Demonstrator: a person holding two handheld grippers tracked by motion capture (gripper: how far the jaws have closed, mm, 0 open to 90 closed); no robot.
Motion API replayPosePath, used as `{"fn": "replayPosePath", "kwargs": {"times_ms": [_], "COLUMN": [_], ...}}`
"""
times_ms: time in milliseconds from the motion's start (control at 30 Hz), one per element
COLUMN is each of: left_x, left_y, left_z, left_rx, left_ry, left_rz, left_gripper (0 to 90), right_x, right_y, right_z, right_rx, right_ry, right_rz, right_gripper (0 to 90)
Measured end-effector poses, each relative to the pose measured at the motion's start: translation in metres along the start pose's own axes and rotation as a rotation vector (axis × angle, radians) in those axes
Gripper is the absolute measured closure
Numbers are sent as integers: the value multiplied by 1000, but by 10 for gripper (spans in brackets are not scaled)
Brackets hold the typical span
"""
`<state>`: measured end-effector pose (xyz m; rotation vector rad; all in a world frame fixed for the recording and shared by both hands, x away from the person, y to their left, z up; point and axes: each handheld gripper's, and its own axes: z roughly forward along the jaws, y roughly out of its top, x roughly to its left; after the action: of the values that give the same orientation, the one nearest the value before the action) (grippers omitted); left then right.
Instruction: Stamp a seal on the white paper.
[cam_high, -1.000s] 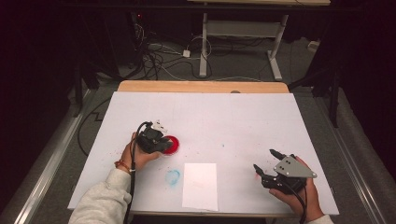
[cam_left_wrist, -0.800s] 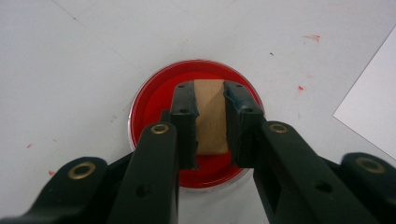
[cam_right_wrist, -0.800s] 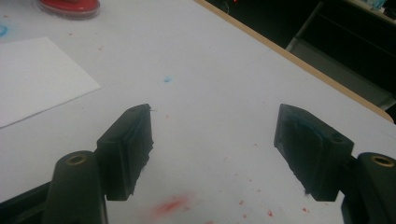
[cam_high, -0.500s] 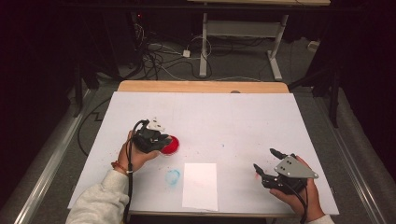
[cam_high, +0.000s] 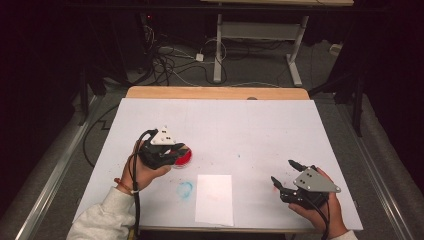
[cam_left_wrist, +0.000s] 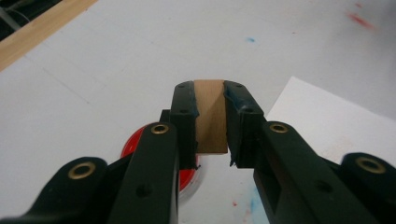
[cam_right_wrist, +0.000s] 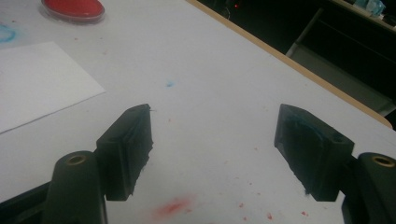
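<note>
Two black, hard-edged jaws of the left gripper (cam_left_wrist: 210, 123) are clamped on a small wooden block (cam_left_wrist: 211, 115), smooth and tan, with flat faces and square corners, held above the table near its left side. Just below it sits a round, shallow red dish (cam_high: 183, 158) with a glossy surface and a clear rim. The right gripper (cam_right_wrist: 212, 154) rests near the table's right front edge, its jaws spread wide with nothing between them. A flat white paper sheet (cam_high: 214, 199) lies near the front edge, beside a smudged blue ring (cam_high: 185, 189). The table (cam_high: 260, 125) is matte white, flecked with red and blue stains, with a pale wooden strip along its far edge; beyond it, a dark room holds tangled cables on the floor
</note>
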<state>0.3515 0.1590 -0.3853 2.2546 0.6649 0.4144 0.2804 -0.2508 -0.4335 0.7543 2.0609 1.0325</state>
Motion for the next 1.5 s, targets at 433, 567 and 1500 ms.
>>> {"fn": "replayPosePath", "kwargs": {"times_ms": [433,567,1500], "left_x": [-47,-58,-83], "left_y": [8,7,-15], "left_z": [3,13,85], "left_rx": [8,33,230], "left_ry": [-95,-134,-232], "left_rz": [120,136,120], "left_gripper": [739,739,740], "right_x": [3,3,4], "right_y": [0,0,-3], "right_z": [1,1,4], "right_rx": [8,10,39], "right_ry": [5,6,6], "right_rz": [-9,-11,-15], "right_gripper": [281,281,283]}}
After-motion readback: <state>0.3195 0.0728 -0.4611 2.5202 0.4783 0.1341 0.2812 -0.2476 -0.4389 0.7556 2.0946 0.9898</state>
